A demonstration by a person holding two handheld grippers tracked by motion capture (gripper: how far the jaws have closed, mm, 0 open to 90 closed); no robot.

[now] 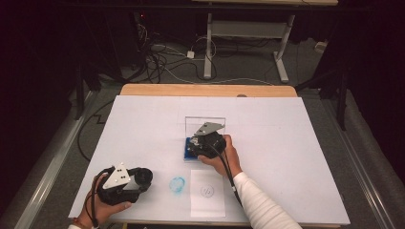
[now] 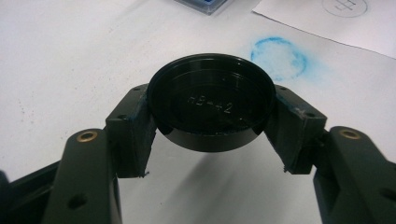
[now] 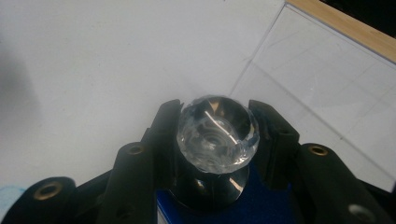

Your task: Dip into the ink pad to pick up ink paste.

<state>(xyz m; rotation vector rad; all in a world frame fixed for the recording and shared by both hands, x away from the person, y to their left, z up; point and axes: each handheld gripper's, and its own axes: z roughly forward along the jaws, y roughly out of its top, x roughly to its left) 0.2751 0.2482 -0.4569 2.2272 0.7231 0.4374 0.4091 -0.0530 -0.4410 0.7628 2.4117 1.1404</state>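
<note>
Holding a clear knob of a stamp upright on the blue ink pad, the right gripper clamps it; the left gripper, at 7 o'clock, grips a black round lid lying flat.

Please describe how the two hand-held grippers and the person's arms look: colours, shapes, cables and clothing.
Both the left gripper and the right gripper are black with two blocky jaws, brass-coloured screws and a grey three-cornered plate on top. A black cable trails from each. The right arm wears a white sleeve.

Lab, dark room, floor cables, bench legs, white tabletop
</note>
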